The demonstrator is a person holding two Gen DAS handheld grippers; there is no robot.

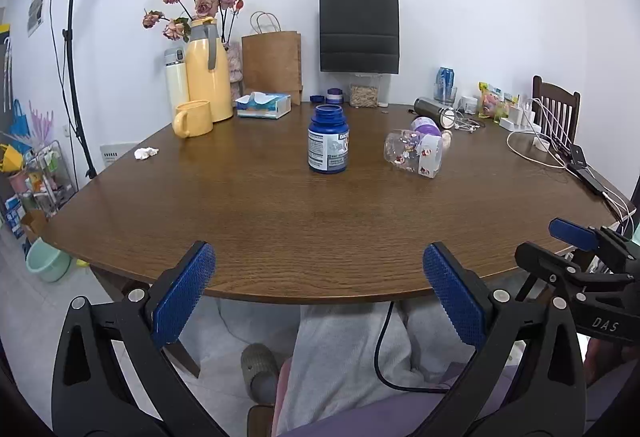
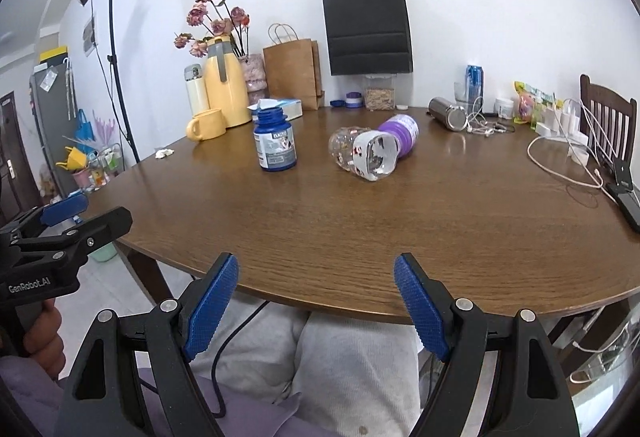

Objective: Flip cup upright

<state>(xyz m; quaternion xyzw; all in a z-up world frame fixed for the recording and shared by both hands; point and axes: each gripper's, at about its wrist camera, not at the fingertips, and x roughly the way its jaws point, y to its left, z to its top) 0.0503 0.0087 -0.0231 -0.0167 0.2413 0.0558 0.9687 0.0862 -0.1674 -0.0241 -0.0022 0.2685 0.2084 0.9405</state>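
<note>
A clear plastic cup [image 1: 414, 153] with cartoon prints lies on its side in the middle of the brown table [image 1: 280, 221]; in the right wrist view the cup [image 2: 366, 153] has one end turned toward the camera. A purple-capped bottle [image 2: 398, 131] lies just behind it. My left gripper [image 1: 320, 293] hangs open off the table's near edge, well short of the cup. My right gripper [image 2: 316, 301] is open too, at the near edge, with nothing between its fingers. Each gripper shows at the side of the other's view.
A blue pill bottle [image 1: 327, 141] stands upright left of the cup. A yellow mug [image 1: 193, 118], yellow jug [image 1: 208, 73], tissue box [image 1: 264, 105], paper bags [image 1: 272, 61] and steel tumbler [image 2: 448, 113] line the far side. Cables [image 2: 560, 157] lie at right. A person's legs [image 2: 340, 365] are below.
</note>
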